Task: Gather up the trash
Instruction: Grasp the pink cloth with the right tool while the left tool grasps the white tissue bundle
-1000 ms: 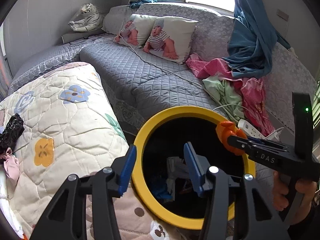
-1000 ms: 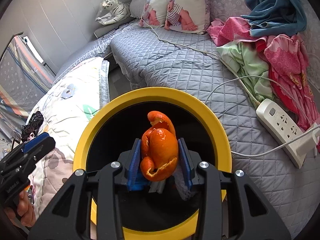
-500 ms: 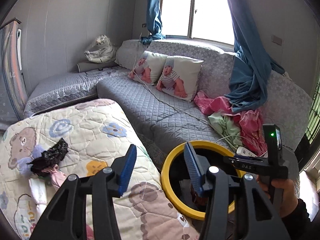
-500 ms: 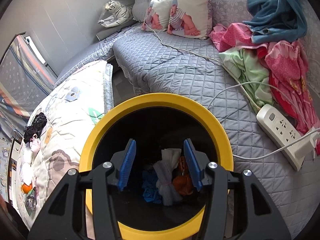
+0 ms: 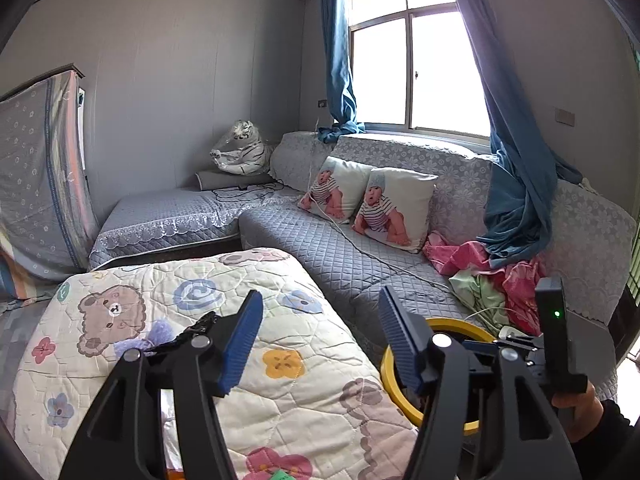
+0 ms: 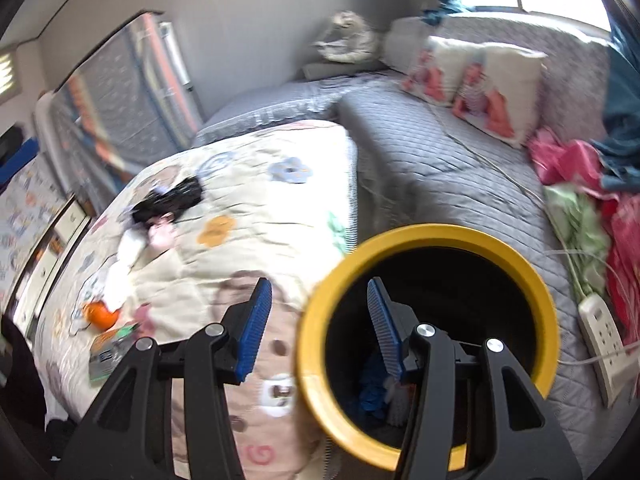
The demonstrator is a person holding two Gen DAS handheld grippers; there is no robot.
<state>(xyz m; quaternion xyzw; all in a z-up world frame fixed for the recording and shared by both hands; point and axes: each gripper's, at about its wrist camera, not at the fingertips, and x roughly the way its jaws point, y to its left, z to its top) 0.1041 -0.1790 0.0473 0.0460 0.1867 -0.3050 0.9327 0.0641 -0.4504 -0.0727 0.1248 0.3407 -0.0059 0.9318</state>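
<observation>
Both grippers stand with jaws apart and nothing between them. The left gripper (image 5: 320,340), whose jaws have just been opening, hovers over the near end of the quilt (image 5: 168,344); the right gripper (image 6: 316,328), held by a hand (image 5: 576,412), straddles the near-left rim of the yellow-rimmed bin (image 6: 532,280). Inside the bin lie blue and white scraps (image 6: 372,394). Left on the quilt rest an orange peel (image 6: 100,314) and, farther off, a black wad (image 6: 172,200). Right of the bin, on the grey sofa (image 5: 320,248), lies a power strip (image 6: 600,344); baby-print cushions (image 5: 368,204) lean at the far back.
</observation>
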